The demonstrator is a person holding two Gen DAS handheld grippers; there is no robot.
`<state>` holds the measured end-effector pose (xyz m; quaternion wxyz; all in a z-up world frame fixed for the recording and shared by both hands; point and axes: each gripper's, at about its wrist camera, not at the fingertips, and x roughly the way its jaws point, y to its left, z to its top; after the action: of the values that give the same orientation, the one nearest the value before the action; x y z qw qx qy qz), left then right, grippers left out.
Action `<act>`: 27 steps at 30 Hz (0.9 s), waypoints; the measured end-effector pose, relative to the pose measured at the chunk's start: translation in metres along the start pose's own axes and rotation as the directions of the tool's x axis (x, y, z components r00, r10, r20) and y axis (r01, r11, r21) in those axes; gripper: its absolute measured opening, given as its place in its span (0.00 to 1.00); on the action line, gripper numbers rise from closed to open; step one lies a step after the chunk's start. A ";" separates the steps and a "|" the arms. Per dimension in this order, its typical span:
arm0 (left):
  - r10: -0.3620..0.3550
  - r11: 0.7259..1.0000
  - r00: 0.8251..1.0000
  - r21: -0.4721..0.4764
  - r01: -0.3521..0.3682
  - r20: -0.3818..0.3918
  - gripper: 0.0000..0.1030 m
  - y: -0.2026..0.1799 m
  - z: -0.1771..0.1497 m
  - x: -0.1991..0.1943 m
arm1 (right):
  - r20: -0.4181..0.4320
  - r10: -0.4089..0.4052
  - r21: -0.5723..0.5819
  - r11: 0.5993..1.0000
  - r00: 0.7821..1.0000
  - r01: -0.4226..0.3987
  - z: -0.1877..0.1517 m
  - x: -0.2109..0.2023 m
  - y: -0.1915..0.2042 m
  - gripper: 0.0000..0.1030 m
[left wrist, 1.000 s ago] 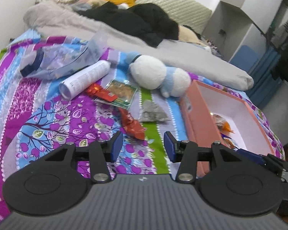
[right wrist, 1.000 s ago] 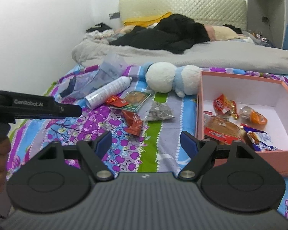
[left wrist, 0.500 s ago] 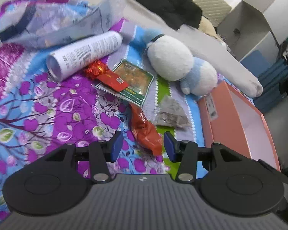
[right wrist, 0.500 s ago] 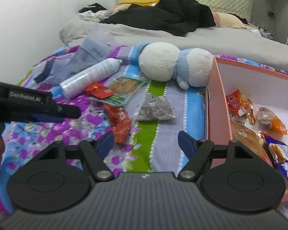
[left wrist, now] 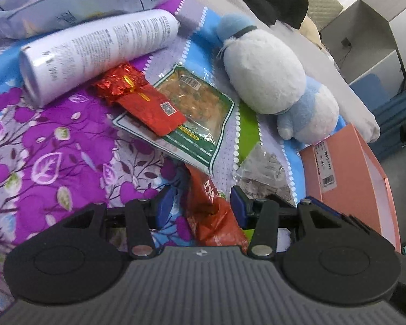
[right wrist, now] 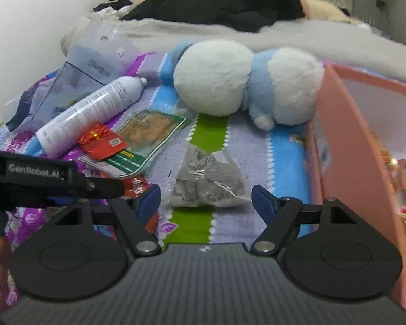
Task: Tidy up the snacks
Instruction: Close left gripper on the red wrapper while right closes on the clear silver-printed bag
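My left gripper is open, its fingers on either side of a red-orange snack packet lying on the patterned bedspread. My right gripper is open, its fingers straddling a clear bag of grey snacks. A green-edged flat snack pack lies further off with a red foil packet on top of it. The pink box stands at the right with several snacks inside. The left gripper's body shows at the left of the right wrist view.
A white spray can and a translucent plastic bag lie at the far left. A white and blue plush toy lies beside the box. A grey blanket and dark clothes are heaped at the bed's far end.
Both grippers have moved forward and down toward the bed. The left fingers now flank the red-orange packet; the right fingers now straddle the grey snack bag.
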<state>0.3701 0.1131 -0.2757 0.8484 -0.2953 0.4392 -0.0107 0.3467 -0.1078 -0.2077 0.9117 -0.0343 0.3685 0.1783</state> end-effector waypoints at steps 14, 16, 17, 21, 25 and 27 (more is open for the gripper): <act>-0.010 0.999 1.000 0.037 0.010 0.001 0.22 0.001 -0.003 0.010 | -0.037 0.000 0.048 0.999 0.999 0.002 -0.005 0.043 -0.010 0.80; -0.010 0.999 1.000 0.045 0.010 0.006 0.21 -0.001 -0.005 0.004 | -0.032 0.004 0.056 0.998 0.999 -0.002 -0.004 0.040 -0.011 0.73; -0.008 0.999 1.000 0.050 0.007 0.009 0.21 -0.002 -0.006 0.002 | -0.031 0.006 0.057 0.998 1.000 -0.004 -0.003 0.039 -0.011 0.69; -0.005 0.999 1.000 0.051 0.004 0.016 0.20 -0.004 -0.012 -0.012 | -0.031 0.006 0.052 0.999 1.000 -0.005 -0.003 0.029 -0.011 0.63; -0.006 0.998 1.000 0.061 0.005 0.019 0.20 -0.006 -0.021 -0.031 | -0.039 0.008 0.035 0.999 0.999 -0.006 -0.005 0.018 -0.006 0.60; -0.005 0.997 1.000 0.075 0.003 0.020 0.19 -0.008 -0.028 -0.042 | -0.041 0.005 0.031 1.000 0.999 -0.003 -0.008 0.010 -0.004 0.59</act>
<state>0.3254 0.1044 -0.2526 0.8633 -0.2642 0.4293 -0.0261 0.3493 -0.1103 -0.2206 0.9040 -0.0230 0.3901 0.1735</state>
